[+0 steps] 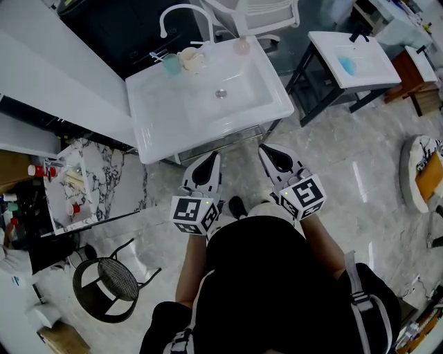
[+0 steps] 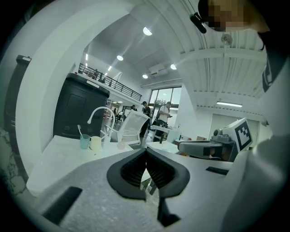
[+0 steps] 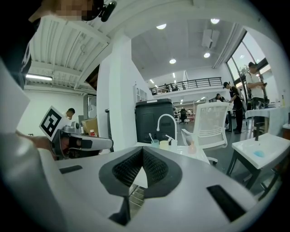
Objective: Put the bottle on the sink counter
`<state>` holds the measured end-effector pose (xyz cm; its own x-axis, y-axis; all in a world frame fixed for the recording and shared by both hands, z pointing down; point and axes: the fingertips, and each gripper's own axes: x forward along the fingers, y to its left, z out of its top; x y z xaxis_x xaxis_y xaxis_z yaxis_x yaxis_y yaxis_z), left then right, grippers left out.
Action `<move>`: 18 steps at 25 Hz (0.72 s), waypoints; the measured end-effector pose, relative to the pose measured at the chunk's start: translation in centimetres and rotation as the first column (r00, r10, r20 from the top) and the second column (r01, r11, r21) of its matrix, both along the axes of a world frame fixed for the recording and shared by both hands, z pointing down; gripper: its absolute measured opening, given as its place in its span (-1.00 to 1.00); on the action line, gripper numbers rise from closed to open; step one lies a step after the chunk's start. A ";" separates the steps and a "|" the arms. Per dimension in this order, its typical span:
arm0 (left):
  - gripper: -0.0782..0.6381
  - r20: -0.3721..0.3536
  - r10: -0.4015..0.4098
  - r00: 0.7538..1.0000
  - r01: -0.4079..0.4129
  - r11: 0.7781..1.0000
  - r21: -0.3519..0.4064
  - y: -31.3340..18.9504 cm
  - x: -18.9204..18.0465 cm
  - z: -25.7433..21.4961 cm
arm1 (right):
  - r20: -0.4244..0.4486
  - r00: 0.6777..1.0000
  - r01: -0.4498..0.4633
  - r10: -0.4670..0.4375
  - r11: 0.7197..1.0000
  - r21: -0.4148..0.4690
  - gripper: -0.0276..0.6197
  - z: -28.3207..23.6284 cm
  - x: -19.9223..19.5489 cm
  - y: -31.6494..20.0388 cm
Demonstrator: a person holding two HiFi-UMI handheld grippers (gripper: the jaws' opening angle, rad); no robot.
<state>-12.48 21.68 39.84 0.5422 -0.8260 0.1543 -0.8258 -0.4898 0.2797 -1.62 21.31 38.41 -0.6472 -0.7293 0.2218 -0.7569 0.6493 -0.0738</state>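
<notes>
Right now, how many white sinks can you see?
2. The near sink stands straight ahead, with a curved faucet; the second sink is to the right on a dark frame. More may be hidden.

You had no words, numbers or brand names to read anywhere. The only signs were the black-and-white square markers [image 1: 196, 213] on the cubes [image 1: 304, 196] of your left gripper [image 1: 212, 156] and right gripper [image 1: 267, 148], and they bore no letters.

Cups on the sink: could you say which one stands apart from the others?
The pink cup, alone right of the faucet; the teal cup and cream cup stand together left.
</notes>
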 end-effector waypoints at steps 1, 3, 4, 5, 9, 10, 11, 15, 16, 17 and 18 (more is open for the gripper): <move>-0.73 0.002 0.001 1.000 -0.001 1.000 0.003 0.1 0.0 -0.1 | 0.000 1.000 -0.001 0.001 1.000 0.001 -0.90 0.0 0.0 0.2; -0.73 0.006 0.000 1.000 0.000 1.000 0.011 0.4 -0.1 -0.2 | 0.003 1.000 -0.001 0.001 1.000 0.002 -0.90 0.1 -0.1 0.4; -0.73 0.006 -0.002 1.000 0.002 1.000 0.013 0.4 -0.1 -0.2 | 0.003 1.000 0.000 0.000 1.000 0.002 -0.90 0.2 0.0 0.5; -0.73 0.006 -0.004 1.000 0.004 1.000 0.014 0.5 -0.1 -0.2 | 0.003 1.000 0.002 -0.002 1.000 0.001 -0.90 0.2 0.0 0.6; -0.73 0.004 -0.009 1.000 0.009 1.000 0.017 1.0 -0.2 -0.4 | -0.003 1.000 0.006 -0.006 1.000 0.000 -0.90 0.2 -0.1 1.0; -0.73 0.004 -0.009 1.000 0.009 1.000 0.018 1.0 -0.3 -0.4 | -0.003 1.000 0.006 -0.006 1.000 0.002 -0.90 0.2 -0.1 1.1; -0.73 0.005 -0.009 1.000 0.009 1.000 0.020 1.1 -0.3 -0.4 | -0.002 1.000 0.006 -0.006 1.000 0.004 -0.90 0.1 -0.2 1.0; -0.73 0.005 -0.008 1.000 0.008 1.000 0.021 1.0 -0.3 -0.4 | -0.002 1.000 0.007 -0.007 1.000 0.010 -0.90 -0.1 -0.3 0.9; -0.73 0.005 -0.007 1.000 0.007 1.000 0.021 1.0 -0.2 -0.5 | -0.005 1.000 0.008 -0.008 1.000 0.009 -0.90 -0.1 -0.2 1.0; -0.73 0.005 -0.005 1.000 0.005 1.000 0.021 1.0 -0.2 -0.5 | -0.008 1.000 0.008 -0.008 1.000 0.008 -0.90 -0.1 -0.2 1.0; -0.73 0.005 -0.003 1.000 0.003 1.000 0.022 1.0 -0.2 -0.6 | -0.010 1.000 0.008 -0.008 1.000 0.007 -0.90 -0.1 -0.2 1.0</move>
